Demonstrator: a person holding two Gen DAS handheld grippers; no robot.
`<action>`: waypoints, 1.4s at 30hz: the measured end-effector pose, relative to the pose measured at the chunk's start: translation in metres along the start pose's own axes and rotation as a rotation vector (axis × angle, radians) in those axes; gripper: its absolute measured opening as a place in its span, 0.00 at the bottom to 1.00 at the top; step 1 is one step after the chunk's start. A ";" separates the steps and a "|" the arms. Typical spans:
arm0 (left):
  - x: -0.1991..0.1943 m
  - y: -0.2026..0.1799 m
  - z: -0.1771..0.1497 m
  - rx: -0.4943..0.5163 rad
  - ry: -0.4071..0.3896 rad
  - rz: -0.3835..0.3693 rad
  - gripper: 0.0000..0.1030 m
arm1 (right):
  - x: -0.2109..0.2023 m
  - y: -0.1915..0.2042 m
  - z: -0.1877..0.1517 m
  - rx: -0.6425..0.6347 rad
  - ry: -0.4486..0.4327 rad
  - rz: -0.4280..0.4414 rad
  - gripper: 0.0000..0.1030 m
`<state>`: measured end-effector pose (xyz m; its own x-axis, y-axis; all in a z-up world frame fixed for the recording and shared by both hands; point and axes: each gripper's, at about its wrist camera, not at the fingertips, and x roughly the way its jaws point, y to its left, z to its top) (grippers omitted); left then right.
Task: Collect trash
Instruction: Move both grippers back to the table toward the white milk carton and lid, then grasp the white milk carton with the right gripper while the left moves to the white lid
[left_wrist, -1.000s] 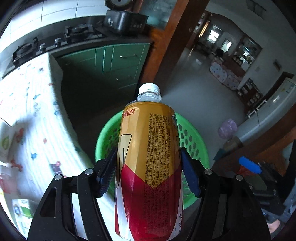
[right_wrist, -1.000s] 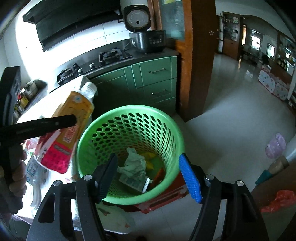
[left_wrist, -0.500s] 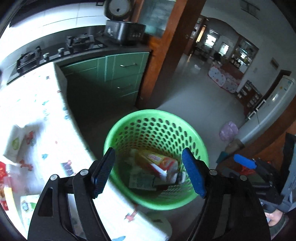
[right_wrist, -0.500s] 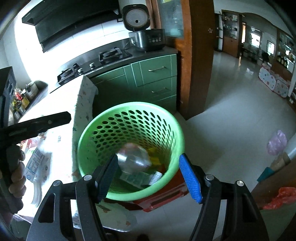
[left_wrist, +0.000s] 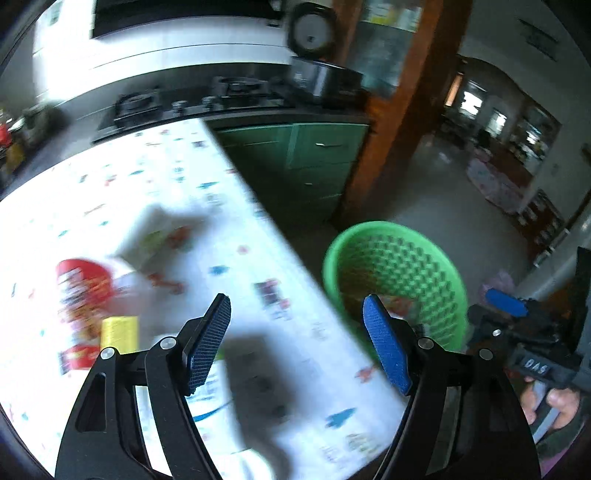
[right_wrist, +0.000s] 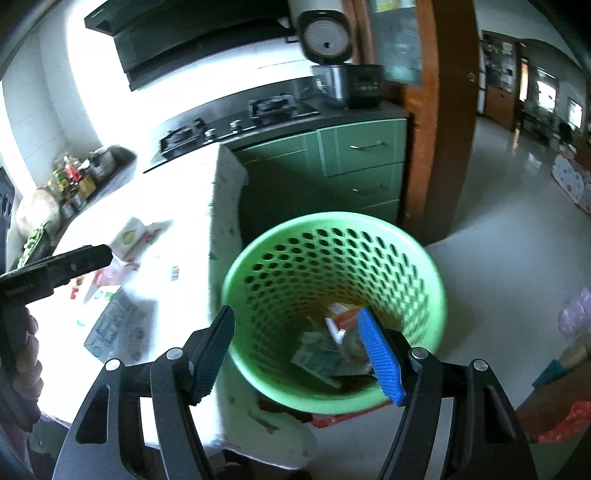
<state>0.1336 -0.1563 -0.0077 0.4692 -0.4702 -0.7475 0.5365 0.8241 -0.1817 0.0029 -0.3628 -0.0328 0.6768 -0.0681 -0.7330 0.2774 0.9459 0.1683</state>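
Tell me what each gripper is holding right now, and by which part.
Nothing is held. The left gripper is open over the table, with nothing between its pads. The right gripper is open above the green basket, also with nothing between its pads.

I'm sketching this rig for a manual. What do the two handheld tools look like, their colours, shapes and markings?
Both match: the left tool and right tool have glossy black angular arms with cut-out slots and silver pivot bolts, ending in two flat blue pads with a fine grid texture. In the left wrist view, the right tool's body carries pale lettering, too blurred to read. No cables show.
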 end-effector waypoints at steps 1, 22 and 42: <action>-0.004 0.010 -0.003 -0.017 -0.001 0.018 0.71 | 0.001 0.004 0.001 -0.004 0.003 0.014 0.66; -0.072 0.154 -0.074 -0.316 -0.033 0.182 0.71 | 0.053 0.155 -0.002 -0.180 0.156 0.301 0.68; -0.092 0.202 -0.106 -0.437 -0.049 0.211 0.70 | 0.098 0.251 -0.027 -0.311 0.303 0.304 0.80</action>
<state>0.1245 0.0870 -0.0433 0.5742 -0.2844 -0.7677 0.0860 0.9535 -0.2889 0.1204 -0.1236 -0.0808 0.4549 0.2753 -0.8469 -0.1477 0.9612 0.2331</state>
